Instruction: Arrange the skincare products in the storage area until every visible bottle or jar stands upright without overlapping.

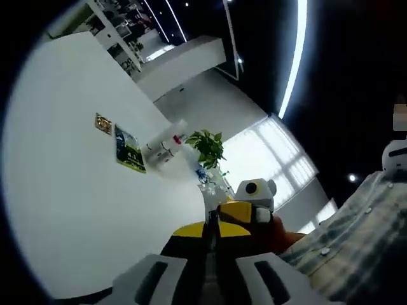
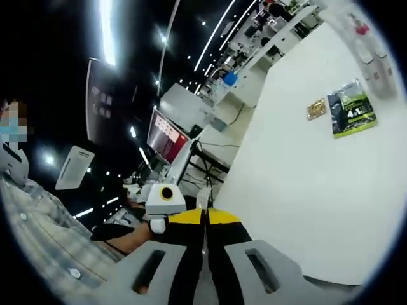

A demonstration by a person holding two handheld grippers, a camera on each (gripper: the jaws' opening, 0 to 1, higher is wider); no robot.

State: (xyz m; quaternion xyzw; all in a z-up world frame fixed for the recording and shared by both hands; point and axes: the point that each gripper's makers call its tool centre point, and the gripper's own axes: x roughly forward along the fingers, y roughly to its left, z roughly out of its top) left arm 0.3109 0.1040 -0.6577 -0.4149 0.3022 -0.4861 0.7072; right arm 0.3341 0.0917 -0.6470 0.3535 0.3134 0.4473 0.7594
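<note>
Left gripper (image 1: 210, 254) and right gripper (image 2: 205, 254), jaws closed together and empty, raised side by side; plaid sleeve (image 1: 356, 241) adjacent.

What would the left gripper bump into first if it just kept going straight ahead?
Probably the other gripper: its yellow-and-white body sits directly beyond the left gripper and its shut jaws. Depth is hard to judge, so it may pass it. The bottles on the white table lie off that line.

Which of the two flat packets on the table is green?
The larger packet, green and black with white print. The small packet beside it is gold-brown. Both lie flat on the white table.
</note>
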